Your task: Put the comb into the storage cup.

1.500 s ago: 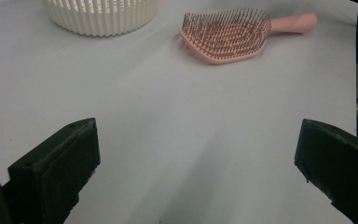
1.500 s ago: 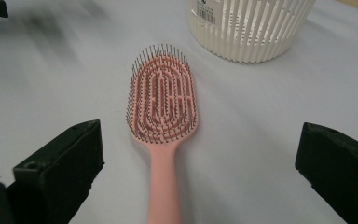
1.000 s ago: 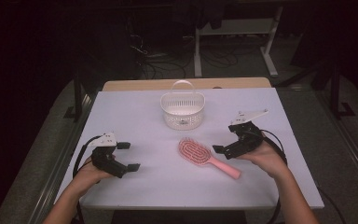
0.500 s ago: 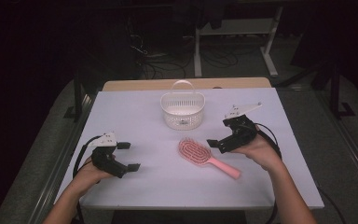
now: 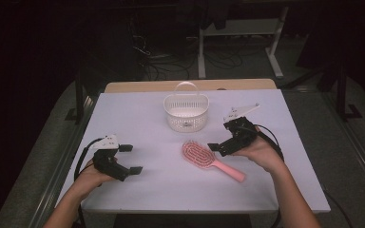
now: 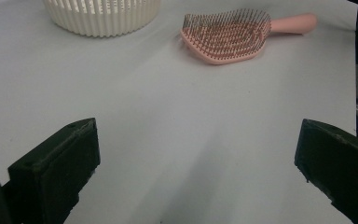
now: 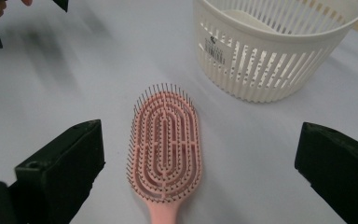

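Nothing grasped yet. Pink hairbrush (image 5: 210, 159) lay bristles-up on the table (image 5: 138, 114), near the white basket (image 5: 186, 112). Right gripper (image 5: 220, 146) poised over brush, jaws spread wide. Left gripper (image 5: 129, 159) idle, jaws apart, 0 contact. Pick and placement remained.

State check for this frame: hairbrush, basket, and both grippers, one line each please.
pink hairbrush: flat on the table, bristles up, not gripped.
white basket: upright behind the brush, handle raised; contents unclear.
right gripper: open, above the brush's handle, jaws either side of the brush head.
left gripper: open, holding nothing, apart from the brush.
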A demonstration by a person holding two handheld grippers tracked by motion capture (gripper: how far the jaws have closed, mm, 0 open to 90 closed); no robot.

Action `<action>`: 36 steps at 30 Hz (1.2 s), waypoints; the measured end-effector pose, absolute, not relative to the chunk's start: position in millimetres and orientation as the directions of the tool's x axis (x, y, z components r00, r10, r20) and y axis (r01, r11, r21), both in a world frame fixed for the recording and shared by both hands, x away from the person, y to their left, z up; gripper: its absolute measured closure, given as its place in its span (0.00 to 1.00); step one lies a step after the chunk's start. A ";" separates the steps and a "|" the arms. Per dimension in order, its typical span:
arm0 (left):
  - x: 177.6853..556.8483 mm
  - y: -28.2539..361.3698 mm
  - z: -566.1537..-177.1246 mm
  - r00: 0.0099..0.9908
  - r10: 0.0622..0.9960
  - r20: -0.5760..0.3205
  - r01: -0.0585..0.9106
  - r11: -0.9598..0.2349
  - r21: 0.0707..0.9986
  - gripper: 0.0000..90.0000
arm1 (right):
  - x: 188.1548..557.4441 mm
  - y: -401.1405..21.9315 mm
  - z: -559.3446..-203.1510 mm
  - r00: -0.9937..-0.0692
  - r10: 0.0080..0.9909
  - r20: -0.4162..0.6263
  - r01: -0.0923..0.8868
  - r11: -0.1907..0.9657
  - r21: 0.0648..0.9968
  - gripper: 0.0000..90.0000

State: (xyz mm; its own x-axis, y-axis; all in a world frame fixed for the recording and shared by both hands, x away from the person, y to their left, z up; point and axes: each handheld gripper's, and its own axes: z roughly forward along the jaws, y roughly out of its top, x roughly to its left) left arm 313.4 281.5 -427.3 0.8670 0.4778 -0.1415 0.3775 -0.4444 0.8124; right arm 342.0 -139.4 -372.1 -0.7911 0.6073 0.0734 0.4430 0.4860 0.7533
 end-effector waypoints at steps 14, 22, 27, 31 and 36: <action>313.5 281.1 -427.6 0.868 0.476 -0.139 0.376 -0.447 0.812 0.00 | 339.7 -141.5 -375.6 -0.790 0.609 0.071 0.473 0.532 0.703 0.02; 313.6 281.5 -427.4 0.868 0.477 -0.140 0.376 -0.446 0.812 0.00 | 338.6 -139.7 -379.8 -0.787 0.613 0.065 0.496 0.567 0.657 0.02; 313.5 281.2 -427.6 0.869 0.476 -0.138 0.375 -0.449 0.811 0.00 | 338.1 -138.3 -383.4 -0.790 0.611 0.058 0.506 0.595 0.624 0.02; 313.2 280.9 -427.5 0.869 0.475 -0.139 0.375 -0.448 0.811 0.00 | 337.4 -137.0 -385.4 -0.787 0.614 0.062 0.521 0.606 0.601 0.02; 313.1 280.9 -427.4 0.869 0.474 -0.138 0.375 -0.450 0.811 0.00 | 336.8 -135.6 -387.2 -0.787 0.614 0.054 0.529 0.628 0.571 0.02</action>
